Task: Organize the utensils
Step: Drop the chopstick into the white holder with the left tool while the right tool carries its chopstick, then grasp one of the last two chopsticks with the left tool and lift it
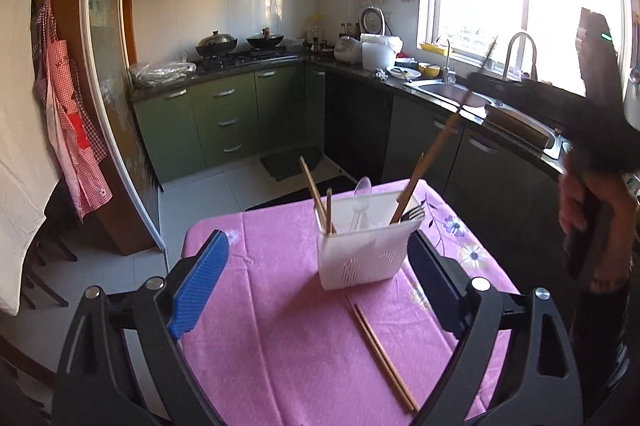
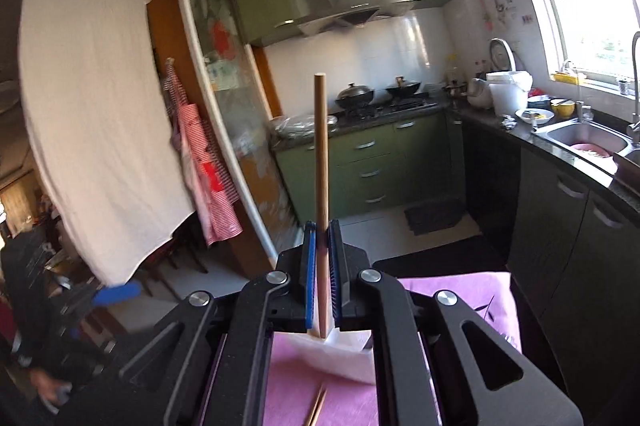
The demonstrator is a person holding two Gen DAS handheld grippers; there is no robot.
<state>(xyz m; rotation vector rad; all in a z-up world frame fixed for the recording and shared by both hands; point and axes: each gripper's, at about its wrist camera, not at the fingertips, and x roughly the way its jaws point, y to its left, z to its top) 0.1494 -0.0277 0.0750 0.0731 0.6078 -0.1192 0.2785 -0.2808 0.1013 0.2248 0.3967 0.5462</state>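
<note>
While clamped upright, long brown chopstick (image 2: 320,162) enters white holder (image 2: 344,358).

Chopstick (image 2: 321,186) foot behind white caddy (image 2: 344,358) rim; right gripper (image 1: 500,82) motion-blurred.

A white slotted utensil holder (image 1: 362,246) stands upright on the pink-clothed counter (image 1: 280,326), holding wooden chopsticks (image 1: 318,200), a pale spoon (image 1: 361,202) and a dark fork (image 1: 414,213). One long chopstick (image 1: 434,146) slants steeply, its lower end in the holder's right side. A chopstick pair (image 1: 384,352) lies flat just before the holder.

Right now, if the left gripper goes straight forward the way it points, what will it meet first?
Probably the white caddy: it stands just ahead, between the open left gripper's fingers. Depth is unclear, so the right finger may brush its side first.
</note>
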